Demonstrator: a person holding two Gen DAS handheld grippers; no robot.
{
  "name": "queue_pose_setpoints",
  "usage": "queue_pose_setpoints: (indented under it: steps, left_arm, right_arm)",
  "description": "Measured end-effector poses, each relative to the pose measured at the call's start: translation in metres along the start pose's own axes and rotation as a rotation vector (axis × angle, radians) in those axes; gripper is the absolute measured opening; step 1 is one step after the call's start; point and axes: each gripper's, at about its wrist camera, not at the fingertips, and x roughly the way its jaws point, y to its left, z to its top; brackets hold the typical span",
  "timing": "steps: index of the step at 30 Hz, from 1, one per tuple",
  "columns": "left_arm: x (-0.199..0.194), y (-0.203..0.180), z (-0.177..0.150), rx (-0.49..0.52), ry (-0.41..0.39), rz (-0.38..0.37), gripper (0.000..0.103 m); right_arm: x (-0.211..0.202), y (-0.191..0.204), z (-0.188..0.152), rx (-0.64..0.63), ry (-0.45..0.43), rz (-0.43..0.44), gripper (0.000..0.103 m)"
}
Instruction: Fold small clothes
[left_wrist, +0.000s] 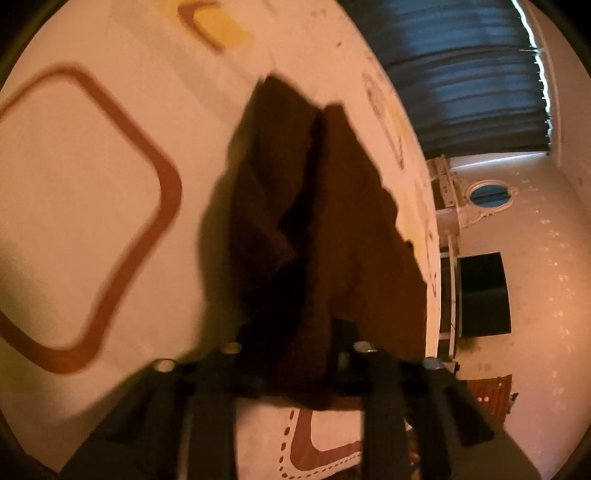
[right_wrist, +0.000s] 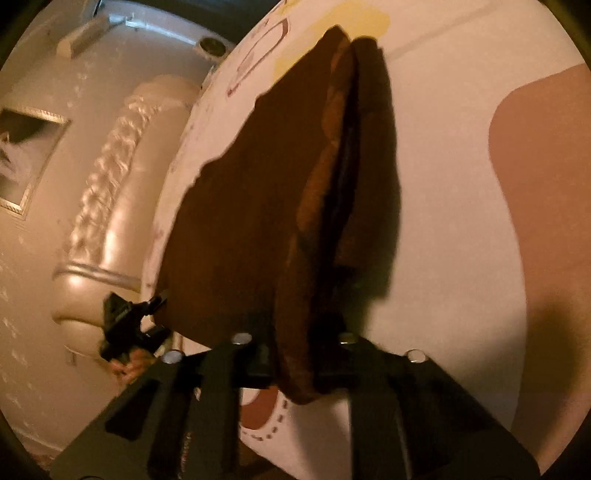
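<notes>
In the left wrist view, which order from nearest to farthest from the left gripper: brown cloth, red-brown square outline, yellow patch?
1. Brown cloth: pinched in the left gripper.
2. Red-brown square outline: on the sheet, left.
3. Yellow patch: far, at the top.

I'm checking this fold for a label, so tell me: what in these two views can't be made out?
- Left wrist view: the brown cloth hides the sheet behind it, and the left gripper hides its pinched edge.
- Right wrist view: what garment it is; the cloth hangs bunched, its edge inside the right gripper.
- Both views: motion blur smears the fabric's weave and seams.
</notes>
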Motion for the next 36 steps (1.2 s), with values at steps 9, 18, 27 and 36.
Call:
queue_pose_setpoints:
  steps: [9,18,27,36]
  left_arm:
    - [-0.021,-0.011,-0.018,0.032,-0.003,0.017,0.016]
    - [-0.013,0.007,-0.022,0.024,0.025,-0.018,0.016]
    - [-0.017,0.01,-0.024,0.051,0.052,-0.033,0.02]
    - [-0.042,0.011,-0.038,0.133,0.055,-0.03,0.025]
  right_arm:
    - [-0.05,0.01,-0.004,-0.014,-0.048,0.054,0.007]
    - [-0.038,-0.027,-0.016,0.07,-0.013,0.053,0.008]
    - [-0.057,-0.034,-0.025,0.124,-0.04,0.044,0.013]
    - [-0.089,-0.026,-0.024,0.16,-0.164,-0.12,0.033]
